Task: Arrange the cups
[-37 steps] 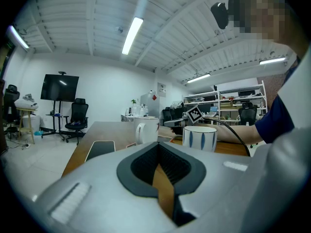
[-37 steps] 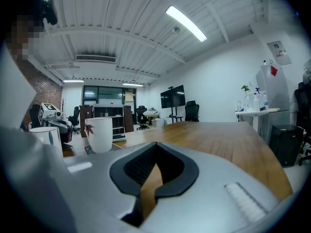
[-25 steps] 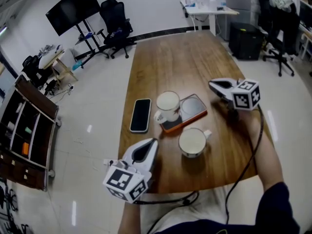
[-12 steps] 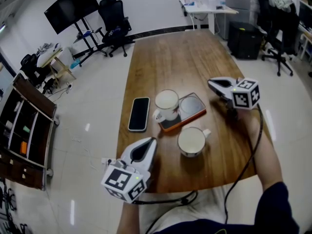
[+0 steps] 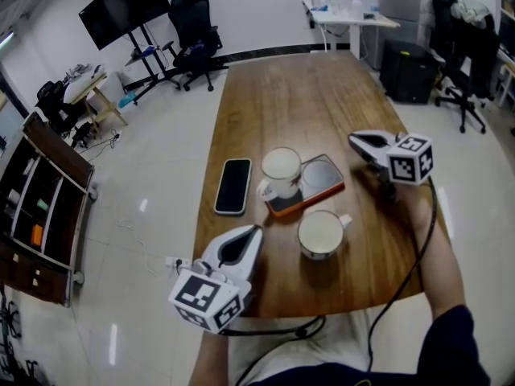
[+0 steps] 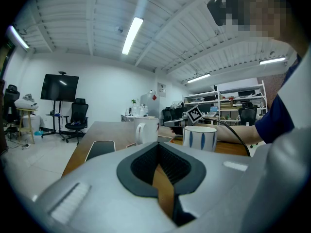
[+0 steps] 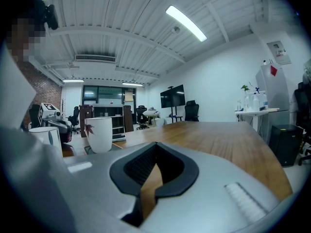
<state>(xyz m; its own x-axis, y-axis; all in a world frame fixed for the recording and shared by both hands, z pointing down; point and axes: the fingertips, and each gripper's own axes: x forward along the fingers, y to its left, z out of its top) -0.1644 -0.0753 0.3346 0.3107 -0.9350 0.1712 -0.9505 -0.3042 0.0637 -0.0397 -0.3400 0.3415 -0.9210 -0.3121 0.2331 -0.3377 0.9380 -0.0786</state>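
Two white cups stand on the wooden table [image 5: 322, 95]. The far cup [image 5: 279, 170] rests on the edge of an orange-cased phone [image 5: 315, 180], handle to the left. The near cup [image 5: 319, 233] has its handle to the right; it shows blue stripes [image 6: 199, 137] in the left gripper view. My left gripper [image 5: 251, 233] hovers at the table's near edge, left of the near cup, shut and empty [image 6: 158, 147]. My right gripper [image 5: 355, 141] is right of the orange phone, shut and empty [image 7: 155, 145]. The right gripper view shows the far cup [image 7: 98, 134] with a red leaf print.
A black phone [image 5: 233, 186] lies flat left of the far cup. Office chairs [image 5: 195, 32], a monitor on a stand [image 5: 122, 10] and a shelf unit [image 5: 36, 203] stand around the table. The table's far half is bare wood.
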